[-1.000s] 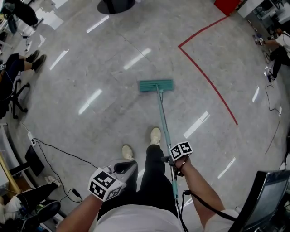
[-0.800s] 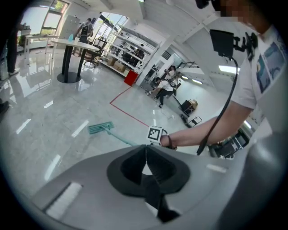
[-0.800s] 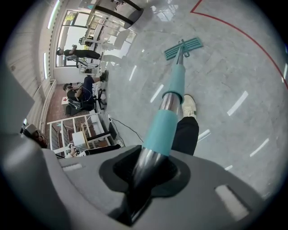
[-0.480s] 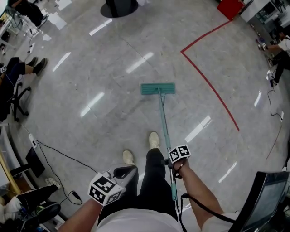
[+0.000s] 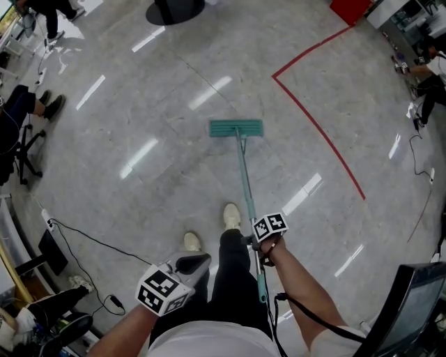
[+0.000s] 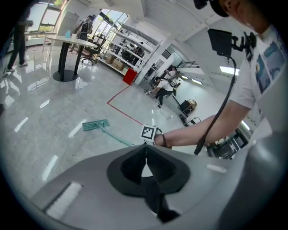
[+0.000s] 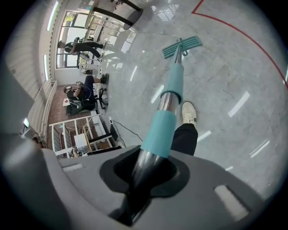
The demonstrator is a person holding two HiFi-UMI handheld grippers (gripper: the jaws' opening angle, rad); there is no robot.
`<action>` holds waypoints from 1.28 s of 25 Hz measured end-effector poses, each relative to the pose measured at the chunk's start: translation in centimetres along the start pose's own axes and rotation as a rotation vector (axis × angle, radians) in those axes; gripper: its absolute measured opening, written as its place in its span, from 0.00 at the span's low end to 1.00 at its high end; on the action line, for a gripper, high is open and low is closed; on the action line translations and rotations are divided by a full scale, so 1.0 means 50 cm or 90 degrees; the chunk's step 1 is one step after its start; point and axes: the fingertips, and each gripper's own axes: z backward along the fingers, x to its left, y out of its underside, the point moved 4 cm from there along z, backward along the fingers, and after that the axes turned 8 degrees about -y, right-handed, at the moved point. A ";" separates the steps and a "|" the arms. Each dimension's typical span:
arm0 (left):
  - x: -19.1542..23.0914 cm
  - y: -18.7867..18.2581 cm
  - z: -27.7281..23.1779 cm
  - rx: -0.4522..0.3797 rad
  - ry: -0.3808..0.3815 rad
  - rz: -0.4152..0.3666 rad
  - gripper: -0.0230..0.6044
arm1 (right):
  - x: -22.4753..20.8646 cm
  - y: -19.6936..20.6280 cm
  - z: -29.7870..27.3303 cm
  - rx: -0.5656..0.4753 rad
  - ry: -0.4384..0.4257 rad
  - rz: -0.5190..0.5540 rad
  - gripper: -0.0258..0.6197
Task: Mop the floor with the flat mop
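The flat mop lies on the grey floor, its teal head ahead of my feet and its handle running back toward me. My right gripper is shut on the handle below the teal sleeve; its jaws have been closing tighter round the metal tube. In the right gripper view the mop head shows at the far end. My left gripper hangs beside my left leg, shut with nothing in it. In the left gripper view the jaws meet, and the mop head lies beyond.
A red tape line bends across the floor to the right. A black cable trails at lower left near a seated person's chair. A round table base stands far ahead, a monitor at lower right.
The mop head has slid a little farther away from me over the floor. My right hand has gone forward with the handle, and the left gripper has shifted slightly too.
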 end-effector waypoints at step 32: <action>0.053 -0.152 -0.067 -0.023 -0.053 0.084 0.05 | 0.004 -0.398 0.159 0.000 0.018 0.020 0.11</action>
